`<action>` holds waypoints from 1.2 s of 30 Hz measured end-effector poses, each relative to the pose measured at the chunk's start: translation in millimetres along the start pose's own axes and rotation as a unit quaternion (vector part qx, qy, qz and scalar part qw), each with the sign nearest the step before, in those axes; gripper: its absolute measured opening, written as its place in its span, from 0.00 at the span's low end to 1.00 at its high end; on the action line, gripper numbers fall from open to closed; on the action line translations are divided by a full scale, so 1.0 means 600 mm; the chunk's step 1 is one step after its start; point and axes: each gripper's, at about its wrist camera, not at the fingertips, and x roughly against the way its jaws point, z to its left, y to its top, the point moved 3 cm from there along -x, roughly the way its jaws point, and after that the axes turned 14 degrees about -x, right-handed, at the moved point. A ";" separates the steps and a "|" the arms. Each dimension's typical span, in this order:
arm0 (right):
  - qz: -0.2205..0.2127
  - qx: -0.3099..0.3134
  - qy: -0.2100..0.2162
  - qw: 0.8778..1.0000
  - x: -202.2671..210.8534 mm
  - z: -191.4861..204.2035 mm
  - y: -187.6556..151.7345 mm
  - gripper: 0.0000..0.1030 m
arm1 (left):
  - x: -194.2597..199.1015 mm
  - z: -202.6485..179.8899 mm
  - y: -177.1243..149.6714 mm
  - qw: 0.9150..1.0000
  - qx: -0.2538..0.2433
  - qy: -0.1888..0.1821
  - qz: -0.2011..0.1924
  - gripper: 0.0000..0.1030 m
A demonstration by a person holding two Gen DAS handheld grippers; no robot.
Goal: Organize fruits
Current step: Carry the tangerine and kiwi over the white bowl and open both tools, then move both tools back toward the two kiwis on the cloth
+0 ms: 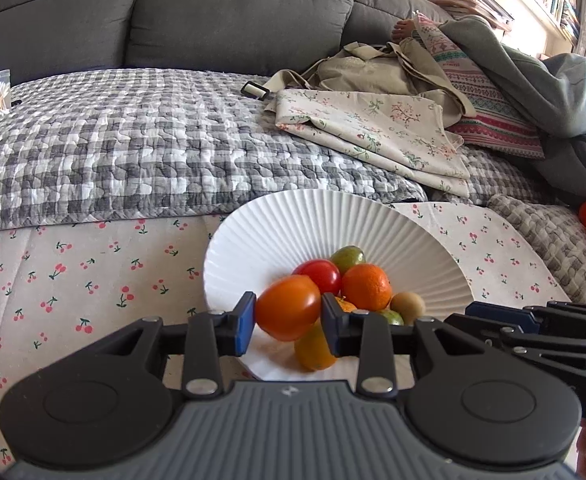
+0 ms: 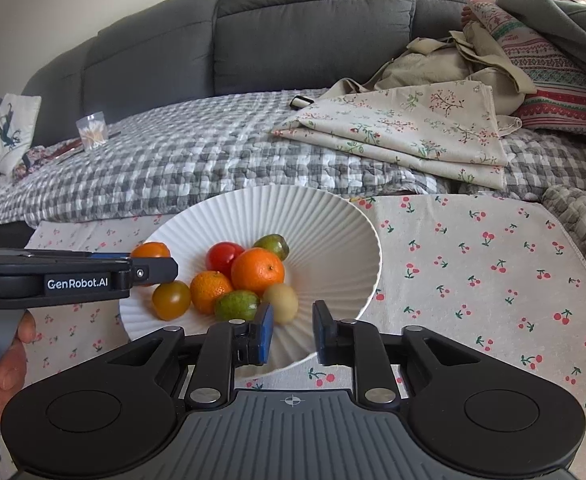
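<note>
A: What is being shown in the left wrist view?

B: An orange tomato (image 1: 288,307) is being clamped between the pads of the left gripper (image 1: 289,322) and is being held above the near-left rim of the bowl (image 1: 253,240). A red tomato (image 1: 320,274), a mandarin (image 1: 366,286) and a green fruit (image 1: 348,258) are being kept in the bowl's middle.

A: And in the right wrist view?

B: The right gripper (image 2: 292,330) is being held over the bowl's (image 2: 333,216) near edge, its fingers apart with nothing between them. The left gripper (image 2: 155,266) is being seen side-on at the bowl's left rim, the tomato (image 2: 151,249) being gripped in it. The bowl is being carried near the back edge of the cherry cloth (image 2: 473,264).
</note>
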 end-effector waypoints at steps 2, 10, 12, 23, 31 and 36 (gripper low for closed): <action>-0.004 -0.001 0.002 1.000 0.005 0.000 0.003 0.24 | 0.009 0.003 0.004 1.000 0.003 0.003 -0.009 0.45; -0.020 -0.029 0.007 0.999 0.039 -0.012 0.025 0.27 | 0.040 0.013 0.013 0.999 0.023 0.017 -0.024 0.64; -0.023 -0.032 0.009 0.999 0.048 -0.014 0.028 0.27 | 0.044 0.013 0.011 0.999 0.023 0.022 -0.021 0.66; -0.048 -0.087 0.021 0.995 0.124 -0.049 0.038 0.36 | 0.100 0.039 -0.004 0.997 0.066 0.036 -0.015 0.73; -0.044 -0.068 0.039 0.996 0.146 -0.019 0.019 0.36 | 0.141 0.023 -0.031 0.998 0.052 0.032 0.012 0.73; -0.042 -0.051 0.050 0.997 0.175 -0.006 -0.004 0.36 | 0.164 0.006 -0.048 0.999 0.037 0.016 0.022 0.73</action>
